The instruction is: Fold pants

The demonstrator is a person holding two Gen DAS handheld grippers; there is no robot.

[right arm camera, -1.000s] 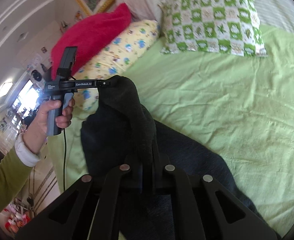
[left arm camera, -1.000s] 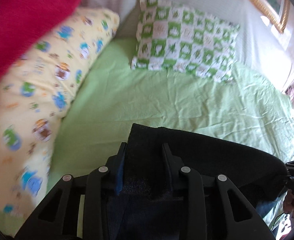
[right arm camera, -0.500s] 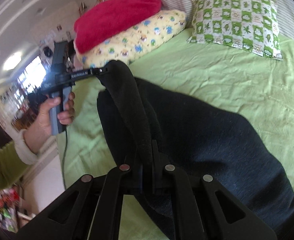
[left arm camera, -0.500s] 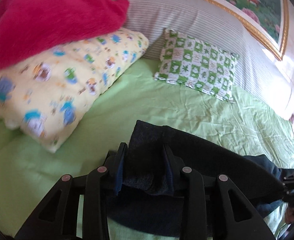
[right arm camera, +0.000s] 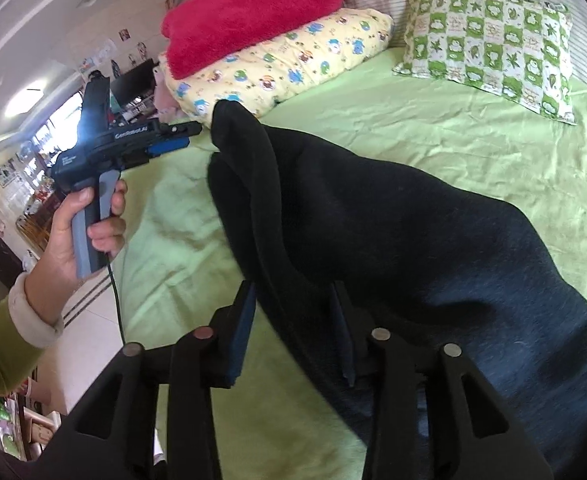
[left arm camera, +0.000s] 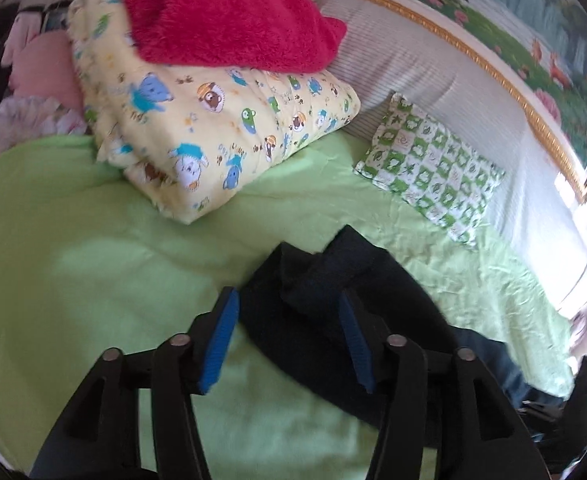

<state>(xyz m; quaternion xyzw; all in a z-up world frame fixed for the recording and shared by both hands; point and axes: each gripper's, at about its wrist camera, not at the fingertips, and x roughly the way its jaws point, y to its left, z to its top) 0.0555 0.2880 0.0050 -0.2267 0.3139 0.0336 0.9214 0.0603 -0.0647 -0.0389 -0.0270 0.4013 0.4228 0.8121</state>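
1. Currently, the dark pants [right arm camera: 393,216] lie folded over on the green bedsheet [right arm camera: 433,120], a raised fold standing at their near edge.
2. The left gripper [left arm camera: 289,344] is released, its blue pads [left arm camera: 219,344] spread apart and clear of the cloth.
3. The right gripper [right arm camera: 293,332] is likewise released; the fold's edge passes between its fingers.
4. A cartoon-print quilt [left arm camera: 221,136] carrying a red blanket [left arm camera: 229,16], and a green checked pillow [left arm camera: 433,168], lie beyond the pants.

Black plastic left hand-held gripper [left arm camera: 289,344] with blue finger pads [left arm camera: 219,344] and silver screws, matching right hand-held gripper [right arm camera: 293,336], grey grip, black cable, white lettering, bare left hand [right arm camera: 79,232], olive-green sleeve [right arm camera: 1,352], cream cuff
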